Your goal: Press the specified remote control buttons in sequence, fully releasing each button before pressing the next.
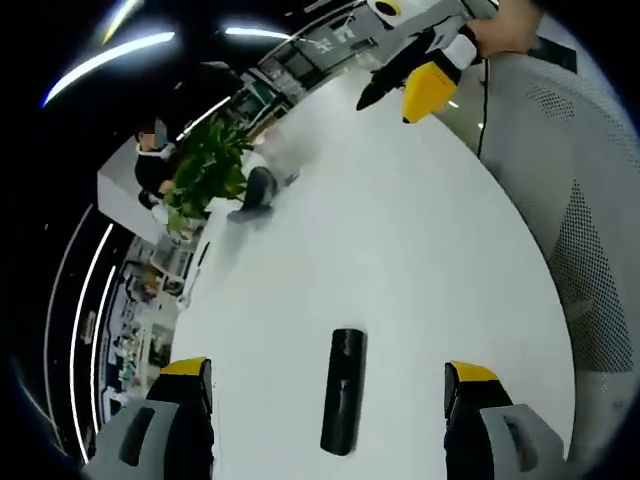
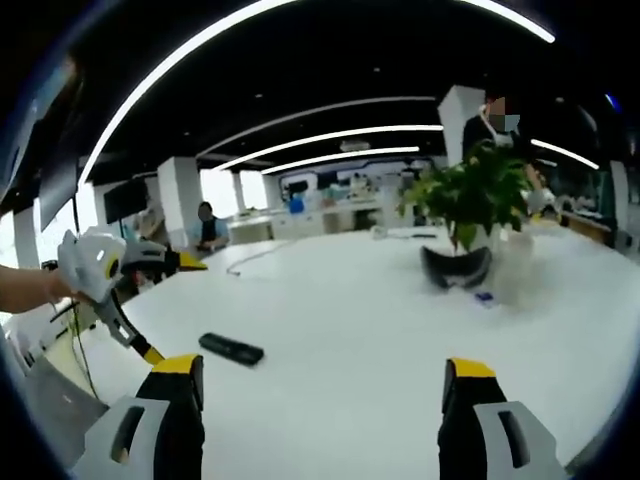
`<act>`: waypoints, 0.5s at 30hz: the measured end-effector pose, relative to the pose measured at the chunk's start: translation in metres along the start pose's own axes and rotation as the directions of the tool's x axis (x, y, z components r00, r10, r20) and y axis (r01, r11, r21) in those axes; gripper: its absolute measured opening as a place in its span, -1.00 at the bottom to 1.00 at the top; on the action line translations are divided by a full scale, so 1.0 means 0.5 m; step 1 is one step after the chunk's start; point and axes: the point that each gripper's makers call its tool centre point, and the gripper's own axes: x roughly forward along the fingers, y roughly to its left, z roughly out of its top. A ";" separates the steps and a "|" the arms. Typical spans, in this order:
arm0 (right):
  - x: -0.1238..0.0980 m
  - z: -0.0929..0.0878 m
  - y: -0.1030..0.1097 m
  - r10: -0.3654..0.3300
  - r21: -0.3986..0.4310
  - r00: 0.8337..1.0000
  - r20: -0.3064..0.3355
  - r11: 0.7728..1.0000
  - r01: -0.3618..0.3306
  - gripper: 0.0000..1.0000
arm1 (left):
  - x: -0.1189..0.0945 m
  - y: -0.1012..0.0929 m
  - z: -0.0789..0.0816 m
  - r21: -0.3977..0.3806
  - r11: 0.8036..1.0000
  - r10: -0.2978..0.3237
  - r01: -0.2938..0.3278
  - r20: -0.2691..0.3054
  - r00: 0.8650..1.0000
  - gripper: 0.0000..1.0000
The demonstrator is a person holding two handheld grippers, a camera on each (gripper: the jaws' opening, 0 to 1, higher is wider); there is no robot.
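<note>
Both views low over table [image 1: 400, 250] (shared: remote [image 1: 343, 390], plant [image 1: 208, 170]).

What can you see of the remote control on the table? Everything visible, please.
The remote control is a slim black bar with rounded ends, plastic-looking, lying flat on the white table. In the left gripper view it lies between the left gripper's open jaws, lengthwise along them, touching neither. In the right gripper view it lies left of centre, untouched, beside the left gripper. Its buttons are too blurred to make out.
</note>
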 end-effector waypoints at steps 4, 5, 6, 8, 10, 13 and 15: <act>0.002 -0.006 0.000 -0.009 -0.007 1.000 -0.022 1.000 0.009 0.95 | 0.013 -0.003 -0.017 0.035 0.999 -0.024 0.025 -0.008 1.000 1.00; 0.002 -0.007 0.001 -0.010 -0.009 1.000 -0.027 1.000 0.010 0.95 | 0.016 -0.003 -0.022 0.037 0.999 -0.027 0.027 -0.011 1.000 1.00; 0.003 -0.008 0.002 -0.013 -0.013 0.999 -0.032 1.000 0.012 0.95 | 0.020 -0.002 -0.027 0.045 0.998 -0.034 0.035 -0.010 0.999 1.00; 0.004 -0.011 0.003 -0.015 -0.016 0.999 -0.044 1.000 0.014 0.94 | 0.028 -0.004 -0.039 0.048 0.998 -0.050 0.051 -0.016 0.999 1.00; 0.004 -0.012 0.004 -0.016 -0.018 0.999 -0.049 1.000 0.015 0.93 | 0.035 -0.008 -0.048 0.047 0.996 -0.071 0.072 -0.021 0.997 1.00; 0.004 -0.015 0.005 -0.022 -0.023 0.998 -0.060 1.000 0.021 0.91 | 0.051 -0.019 -0.070 0.049 0.992 -0.115 0.117 -0.041 0.992 1.00; 0.004 -0.016 0.005 -0.027 -0.025 0.997 -0.067 0.999 0.025 0.90 | 0.061 -0.028 -0.084 0.049 0.988 -0.146 0.149 -0.056 0.988 1.00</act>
